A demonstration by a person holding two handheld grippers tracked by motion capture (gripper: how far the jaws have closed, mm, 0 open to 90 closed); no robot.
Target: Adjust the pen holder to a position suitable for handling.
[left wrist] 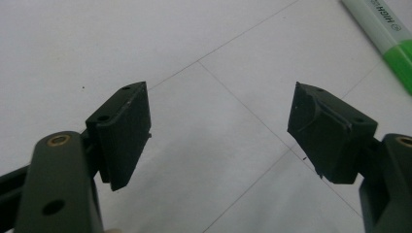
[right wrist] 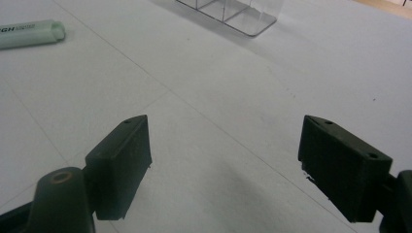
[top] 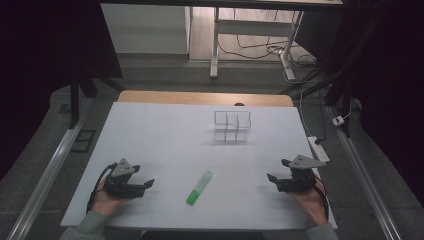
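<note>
A green highlighter (top: 199, 187) lies flat on the white table (top: 165, 135), near the front edge and between my hands. It also shows at the top right of the left gripper view as the highlighter (left wrist: 388, 39), and at the top left of the right gripper view as the highlighter (right wrist: 29, 33). My left gripper (top: 146, 186) rests low at the front left, open and empty (left wrist: 218, 131). My right gripper (top: 274, 179) sits at the front right, open and empty (right wrist: 223, 165). A clear plastic compartment box (top: 232, 125) stands farther back, right of centre.
The clear box's corner (right wrist: 233, 14) appears ahead of the right gripper. Beyond the table's wooden far edge (top: 205, 97) are desk legs and cables on the floor. A power strip (top: 318, 148) lies off the table's right side. Metal rails run along both sides.
</note>
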